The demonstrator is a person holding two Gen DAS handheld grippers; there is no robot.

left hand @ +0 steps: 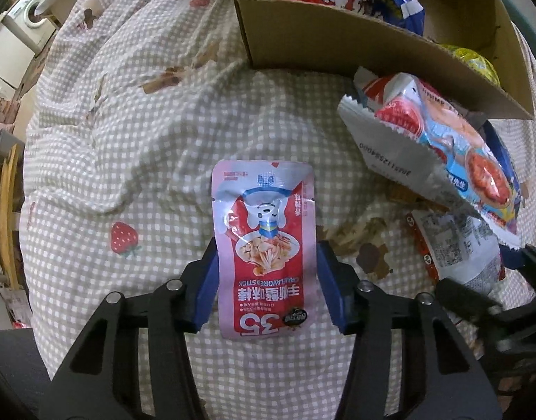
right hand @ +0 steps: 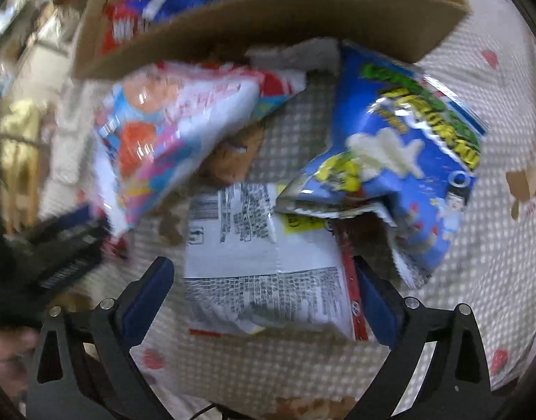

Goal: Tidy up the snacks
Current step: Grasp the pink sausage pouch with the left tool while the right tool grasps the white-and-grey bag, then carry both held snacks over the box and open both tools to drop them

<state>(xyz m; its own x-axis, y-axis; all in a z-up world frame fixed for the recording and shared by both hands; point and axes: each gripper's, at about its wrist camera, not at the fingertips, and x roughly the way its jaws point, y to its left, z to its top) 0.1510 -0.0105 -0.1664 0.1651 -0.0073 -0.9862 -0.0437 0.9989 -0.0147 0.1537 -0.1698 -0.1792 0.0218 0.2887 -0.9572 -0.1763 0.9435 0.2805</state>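
Left gripper fingers straddle pink crab-stick pouch, unclamped | right gripper apart around white packet (blurred) | risk: slick film slipping short of far cardboard box.

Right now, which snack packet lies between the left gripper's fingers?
The pink crab stick pouch, flat on the checked cloth between the open left gripper. The shrimp bag lies farther right, by the box.

My left claw is low and level, its blue fingers spread wide with a clear gap on each side. My right claw is likewise spread, fingers parted and clamping nothing; its view is motion-blurred.
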